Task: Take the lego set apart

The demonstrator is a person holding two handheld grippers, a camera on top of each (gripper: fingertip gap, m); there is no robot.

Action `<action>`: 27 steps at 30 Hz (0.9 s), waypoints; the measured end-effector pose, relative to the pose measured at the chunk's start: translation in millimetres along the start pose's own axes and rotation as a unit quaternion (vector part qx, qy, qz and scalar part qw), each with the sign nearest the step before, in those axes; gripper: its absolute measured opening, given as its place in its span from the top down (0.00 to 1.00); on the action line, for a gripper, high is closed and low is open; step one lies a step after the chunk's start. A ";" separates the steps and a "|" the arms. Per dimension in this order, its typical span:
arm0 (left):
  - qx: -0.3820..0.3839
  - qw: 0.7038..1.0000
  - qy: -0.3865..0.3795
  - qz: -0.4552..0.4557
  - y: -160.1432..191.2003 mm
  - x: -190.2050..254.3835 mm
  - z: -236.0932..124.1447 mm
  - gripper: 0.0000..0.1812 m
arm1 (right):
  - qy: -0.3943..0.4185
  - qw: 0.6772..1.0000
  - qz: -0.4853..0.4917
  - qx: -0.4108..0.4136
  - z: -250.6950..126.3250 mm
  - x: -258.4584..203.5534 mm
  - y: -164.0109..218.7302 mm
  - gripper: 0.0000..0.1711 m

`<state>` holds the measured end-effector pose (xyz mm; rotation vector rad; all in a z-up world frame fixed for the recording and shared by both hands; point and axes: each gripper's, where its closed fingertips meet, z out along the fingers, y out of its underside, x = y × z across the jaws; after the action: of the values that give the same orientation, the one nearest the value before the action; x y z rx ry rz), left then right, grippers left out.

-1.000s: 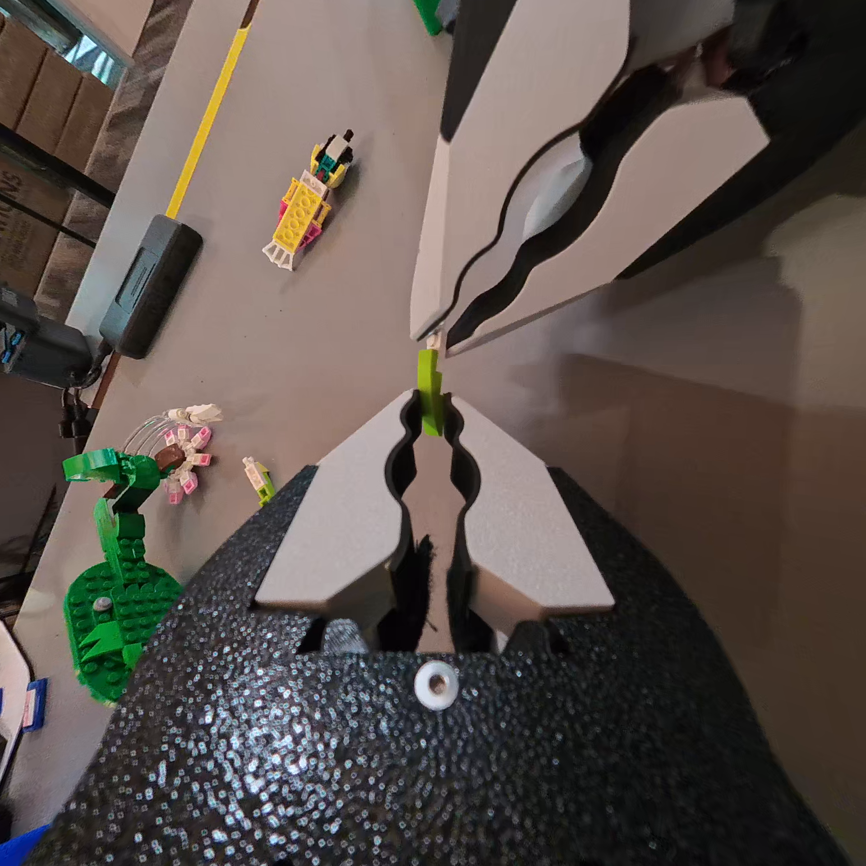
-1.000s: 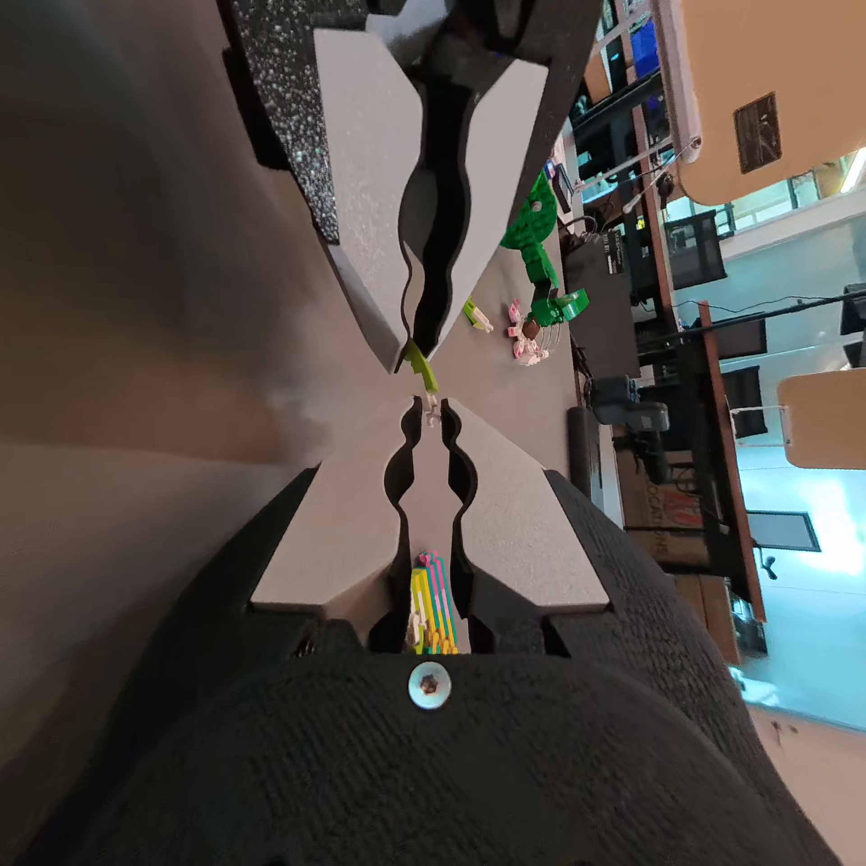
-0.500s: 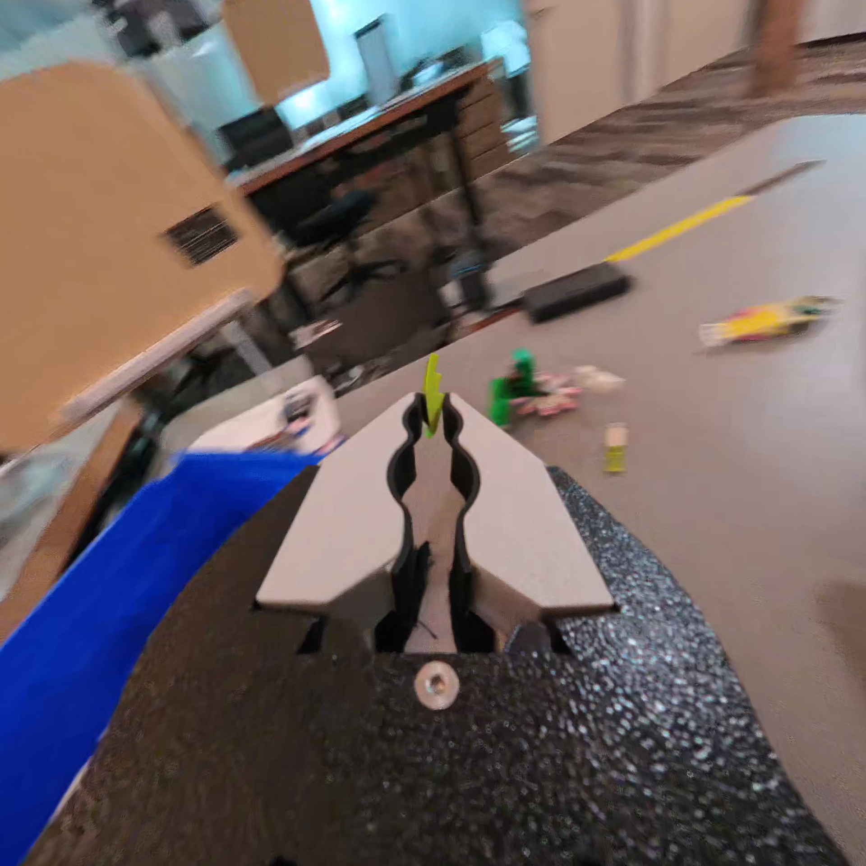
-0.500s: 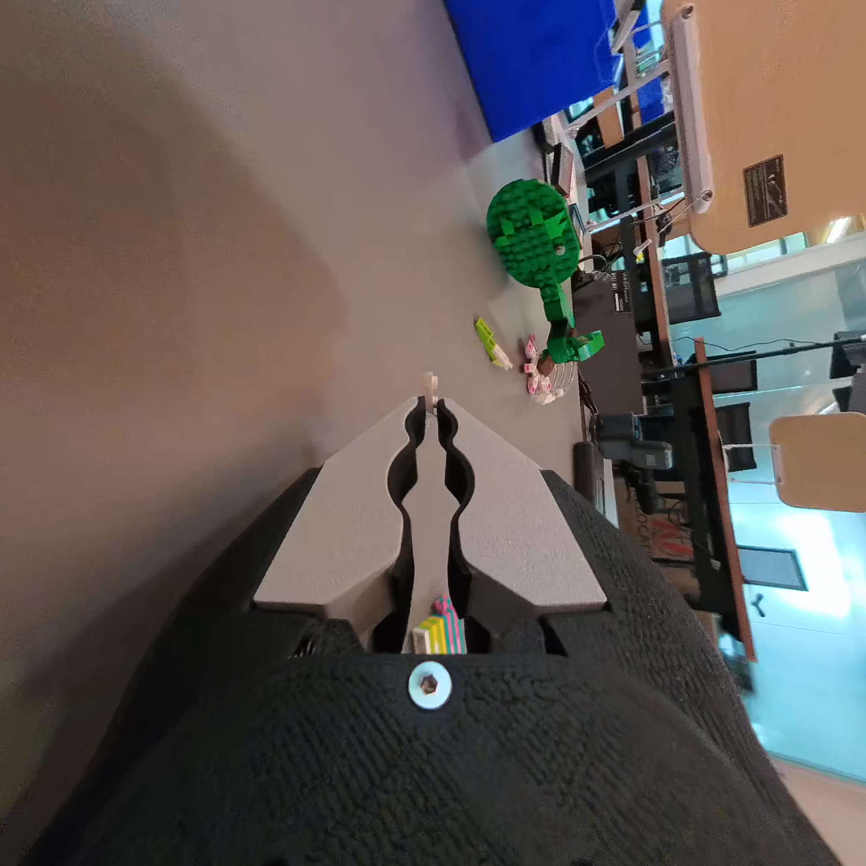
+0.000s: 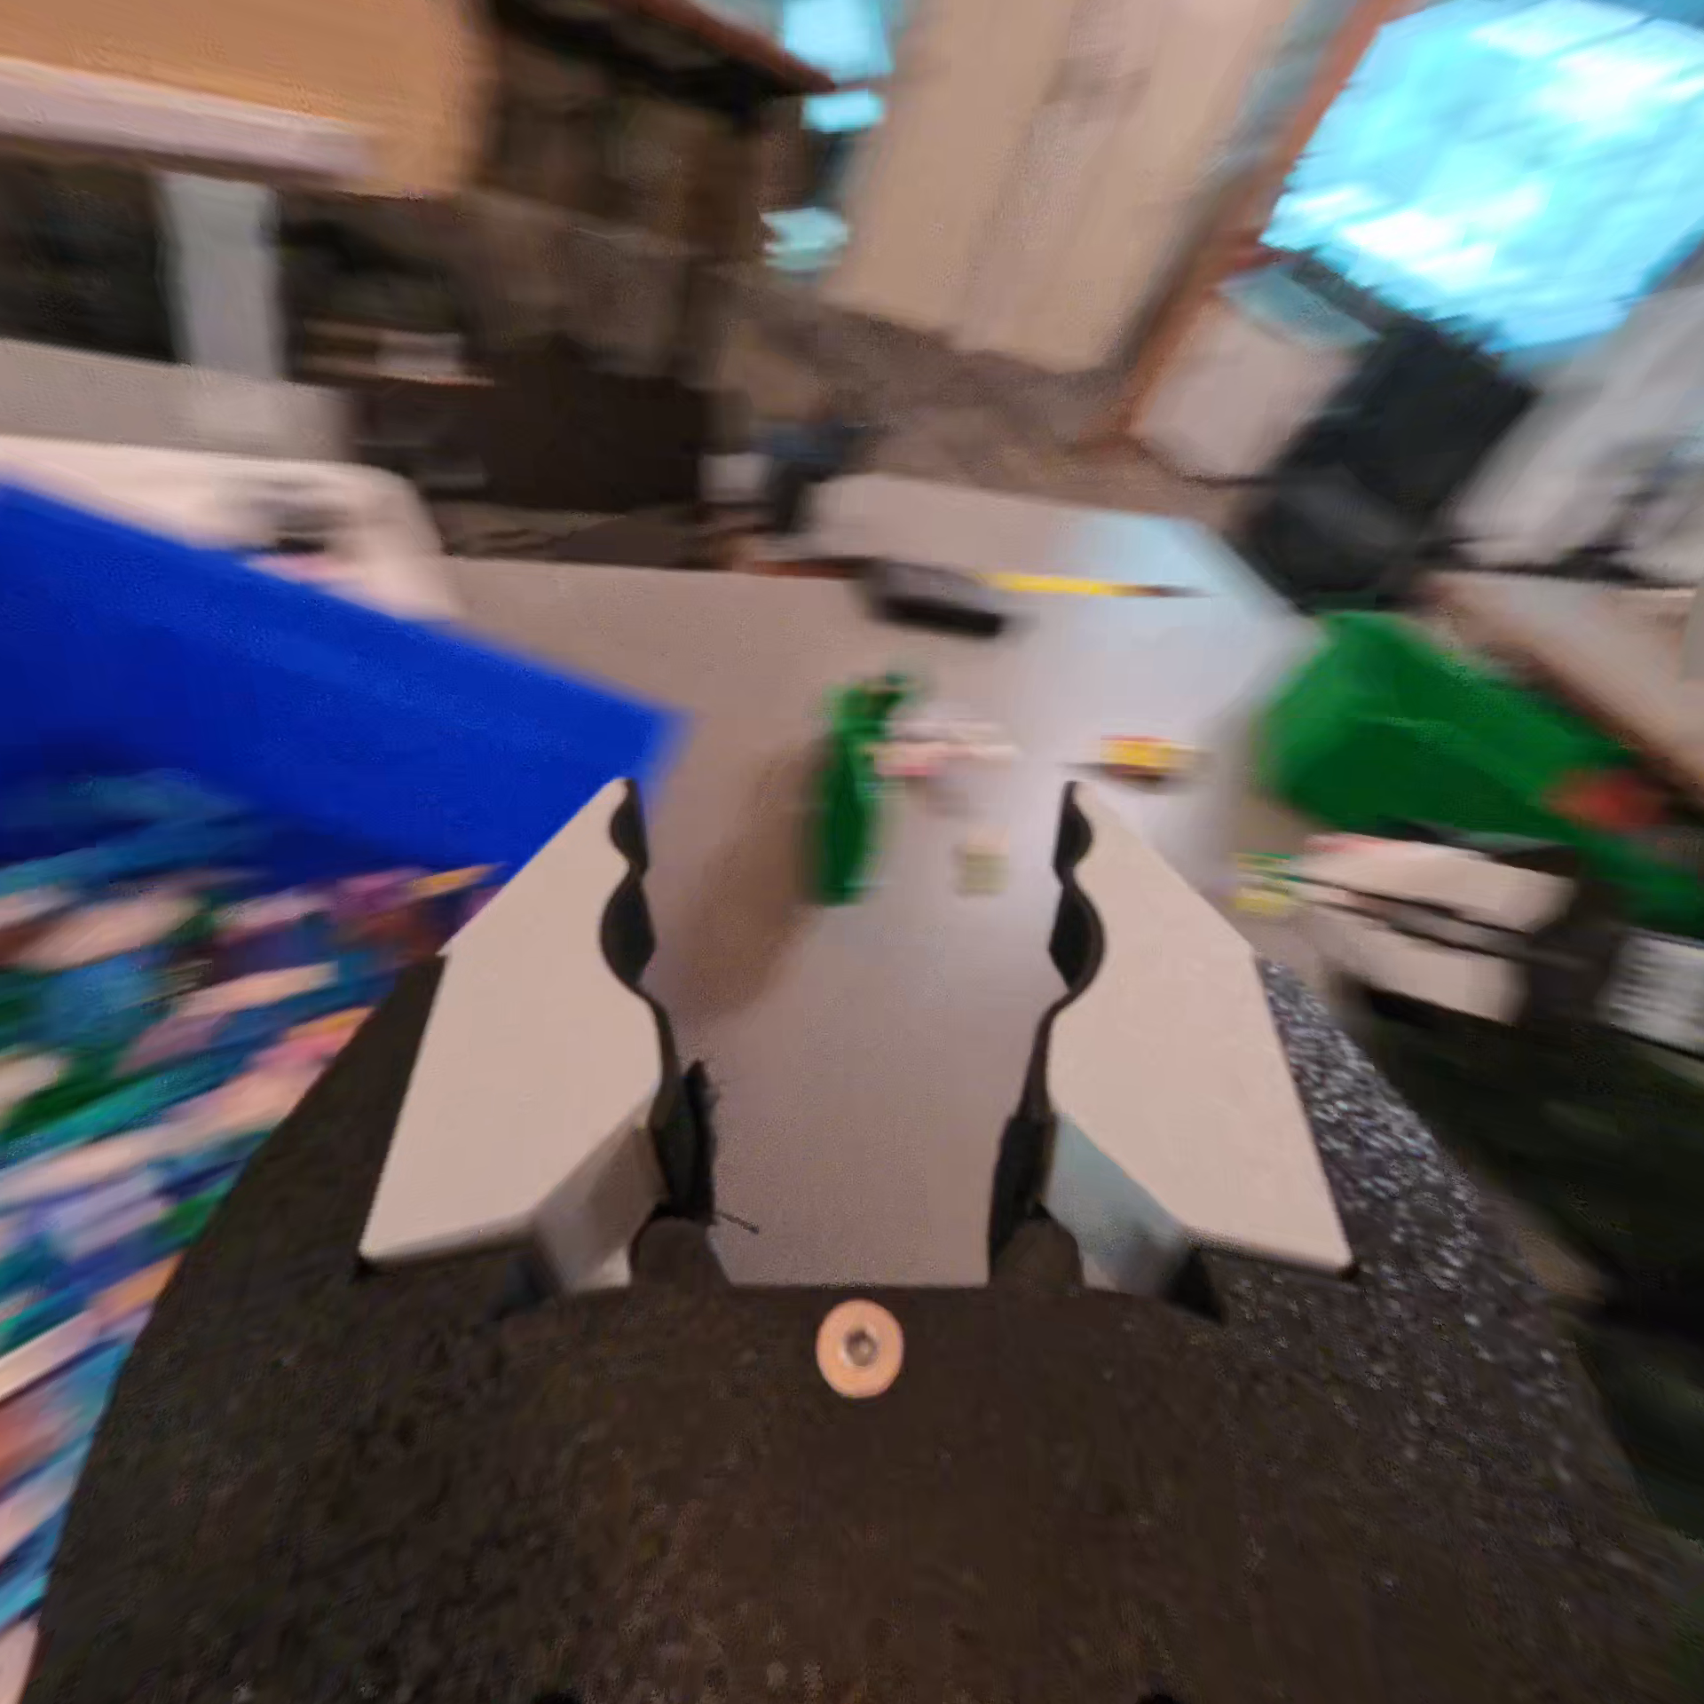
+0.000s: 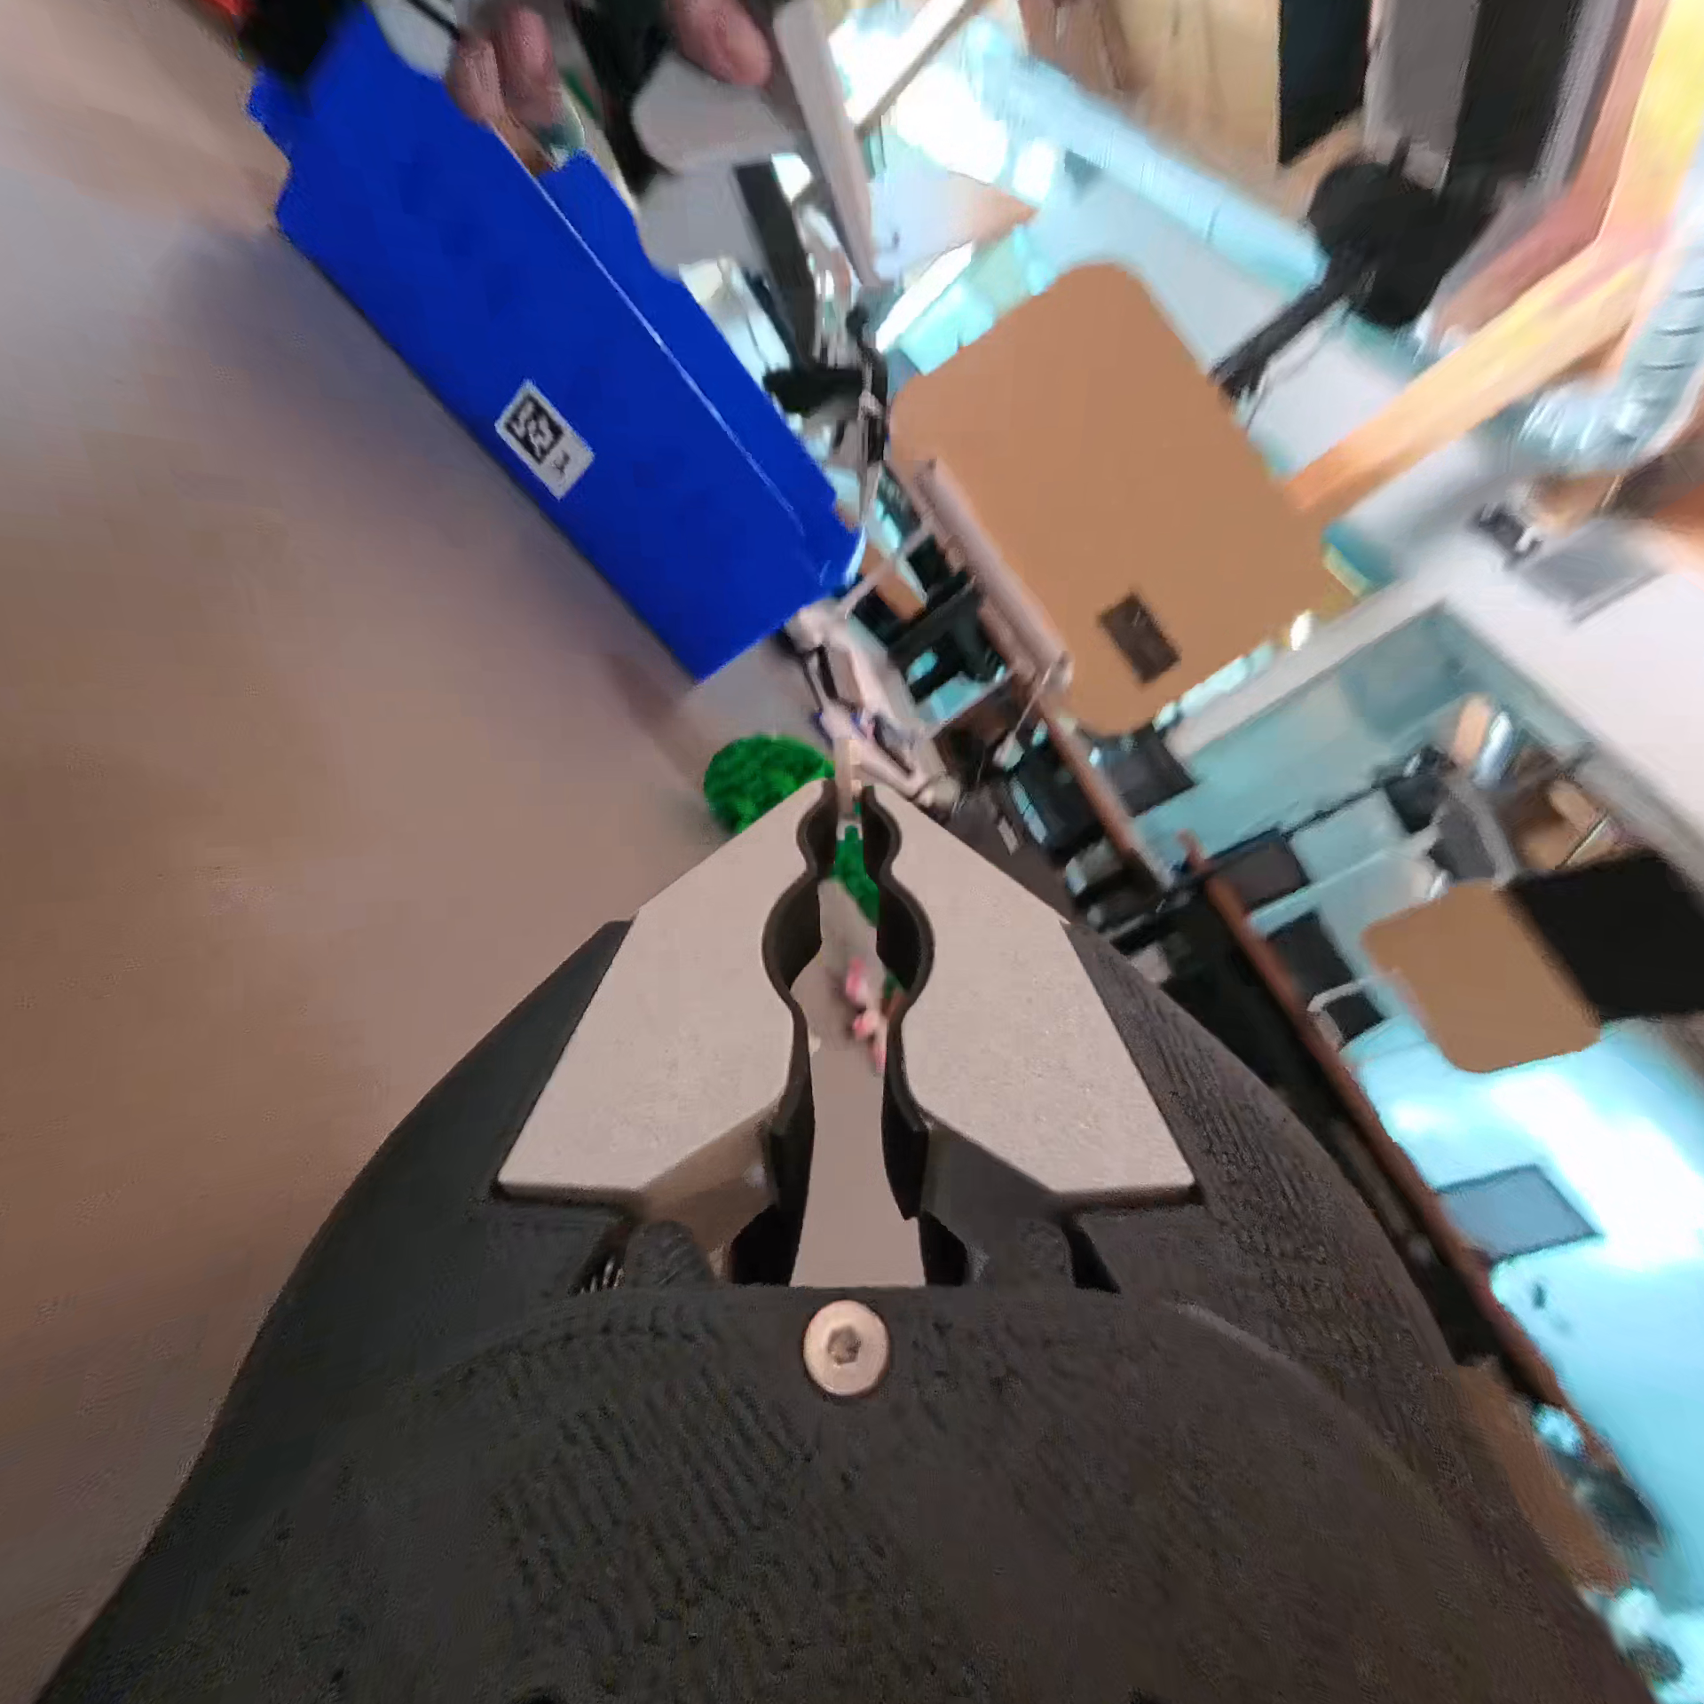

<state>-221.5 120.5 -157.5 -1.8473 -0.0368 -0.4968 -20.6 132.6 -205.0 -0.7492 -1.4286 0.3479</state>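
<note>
While left gripper (image 5: 848,830) gapes wide and empty, right gripper (image 6: 853,811) pinches tiny white piece (image 6: 846,770) at jaw tips. Green lego plant (image 5: 848,793) stands ahead, between left jaws. Likely light, brittle; grip stem low.

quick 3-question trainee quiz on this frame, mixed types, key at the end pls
1. True or false: the left gripper has its fingers spread with nothing between them.
2. The right gripper is pinching: A) a yellow brick B) a small white piece C) the blue bin.
3. Fill in: in the right wrist view, the blue bin stands on the grey ____.

Key
1. True; open, no piece in it.
2. B; jaws nearly closed on it at the tips.
3. table.
</note>
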 end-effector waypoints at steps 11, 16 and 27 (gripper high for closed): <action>-0.038 0.960 0.270 0.071 92.6 173.4 60.8 0.85 | 0.018 0.993 -0.096 0.059 3.2 -13.2 -23.1 0.99; -0.047 0.955 0.286 0.068 98.7 181.3 66.7 1.00 | 0.008 0.992 -0.117 0.052 2.9 -16.4 -18.5 0.99; -0.045 0.963 0.234 0.125 100.7 170.3 77.3 0.97 | 0.029 0.992 -0.122 0.035 5.6 -11.7 -12.6 0.98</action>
<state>-15.0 120.1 -207.3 -1.7465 0.5391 -0.7529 -30.4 117.5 -205.8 -0.5169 -1.4265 0.1846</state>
